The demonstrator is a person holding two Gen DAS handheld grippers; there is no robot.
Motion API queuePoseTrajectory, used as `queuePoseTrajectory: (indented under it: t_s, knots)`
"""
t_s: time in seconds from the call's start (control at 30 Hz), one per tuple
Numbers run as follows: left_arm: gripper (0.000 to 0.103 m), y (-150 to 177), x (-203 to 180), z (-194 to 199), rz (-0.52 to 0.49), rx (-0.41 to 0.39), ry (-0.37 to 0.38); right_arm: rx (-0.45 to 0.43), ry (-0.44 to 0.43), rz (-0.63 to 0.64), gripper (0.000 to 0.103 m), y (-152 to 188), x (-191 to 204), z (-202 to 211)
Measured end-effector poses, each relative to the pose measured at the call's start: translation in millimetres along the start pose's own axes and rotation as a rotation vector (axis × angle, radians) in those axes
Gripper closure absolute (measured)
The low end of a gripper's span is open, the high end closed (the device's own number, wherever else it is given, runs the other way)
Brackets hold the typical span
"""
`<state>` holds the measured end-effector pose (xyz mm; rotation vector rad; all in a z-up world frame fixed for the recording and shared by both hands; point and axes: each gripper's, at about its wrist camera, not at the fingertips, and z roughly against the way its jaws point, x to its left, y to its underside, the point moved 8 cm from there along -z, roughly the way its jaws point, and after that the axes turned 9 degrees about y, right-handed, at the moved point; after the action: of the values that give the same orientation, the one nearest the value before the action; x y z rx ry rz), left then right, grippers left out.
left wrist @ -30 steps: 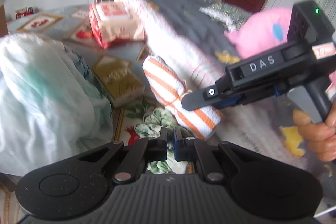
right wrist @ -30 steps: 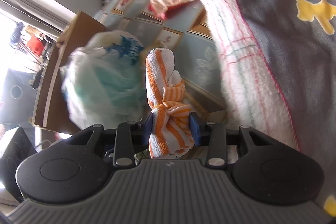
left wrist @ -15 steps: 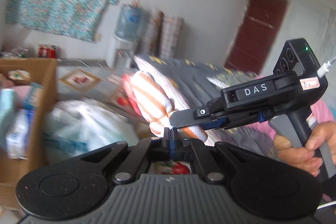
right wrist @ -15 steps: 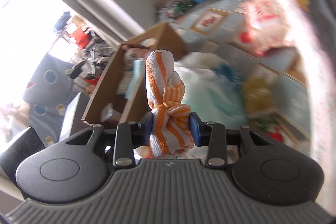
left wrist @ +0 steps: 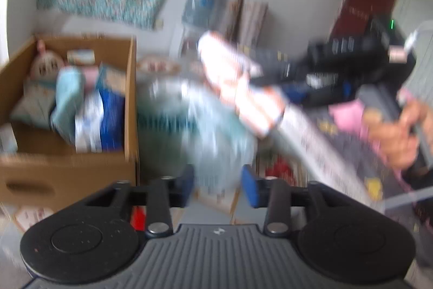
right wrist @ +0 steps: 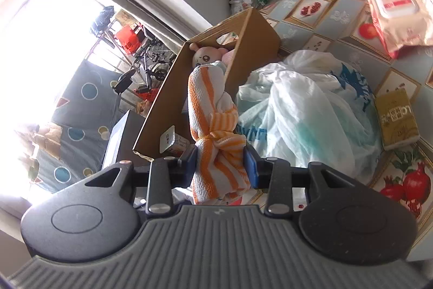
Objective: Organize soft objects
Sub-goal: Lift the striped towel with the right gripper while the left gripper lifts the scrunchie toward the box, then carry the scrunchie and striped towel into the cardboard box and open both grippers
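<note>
since the towel [right wrist: 213,132] is soft, light and knotted, the right gripper [right wrist: 219,163] pinches it at the knot, near the box [right wrist: 259,29]; the left gripper [left wrist: 217,179], just opened, holds nothing.

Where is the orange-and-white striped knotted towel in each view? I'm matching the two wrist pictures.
Left wrist: orange-and-white striped knotted towel, blurred, upper centre, at the tip of the right gripper.
Right wrist: centre, upright, clamped between that gripper's blue pads.
Shared landmark: open brown cardboard box, left of the towel in both.
</note>
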<state>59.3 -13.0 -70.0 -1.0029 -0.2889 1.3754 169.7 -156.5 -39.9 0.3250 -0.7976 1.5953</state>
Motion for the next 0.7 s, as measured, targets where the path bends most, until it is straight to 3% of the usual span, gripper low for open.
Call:
queuePoseTrajectory:
  t_s: [0.13, 0.23, 0.37, 0.4, 0.47, 0.5, 0.7]
  knots:
    - [0.049, 46.5, -10.7, -32.0, -0.017, 0.173, 0.061, -0.004, 0.005, -0.045, 0.067, 7.5, -17.6, 1.4]
    - [0.041, 73.1, -19.0, -63.0, -0.038, 0.263, 0.068, -0.003, 0.015, -0.063, 0.067, 12.5, -28.0, 5.4]
    - [0.041, 103.5, -18.0, -97.7, -0.15, 0.354, -0.039, -0.009, 0.021, -0.076, 0.067, 16.1, -37.4, 12.6]
    - [0.044, 107.6, -20.6, -100.3, -0.183, 0.354, -0.055, -0.011, 0.022, -0.077, 0.067, 16.6, -38.9, 14.6]
    - [0.061, 107.6, -24.0, -99.6, -0.212, 0.345, -0.072, -0.011, 0.025, -0.078, 0.067, 17.2, -41.6, 17.0]
    - [0.081, 105.6, -25.0, -98.1, -0.212, 0.344, -0.069, -0.01, 0.024, -0.077, 0.067, 17.9, -42.1, 17.9]
    - [0.089, 87.4, -10.6, -77.1, -0.101, 0.284, -0.08, -0.01, -0.003, -0.063, 0.067, 15.3, -29.2, 15.8]
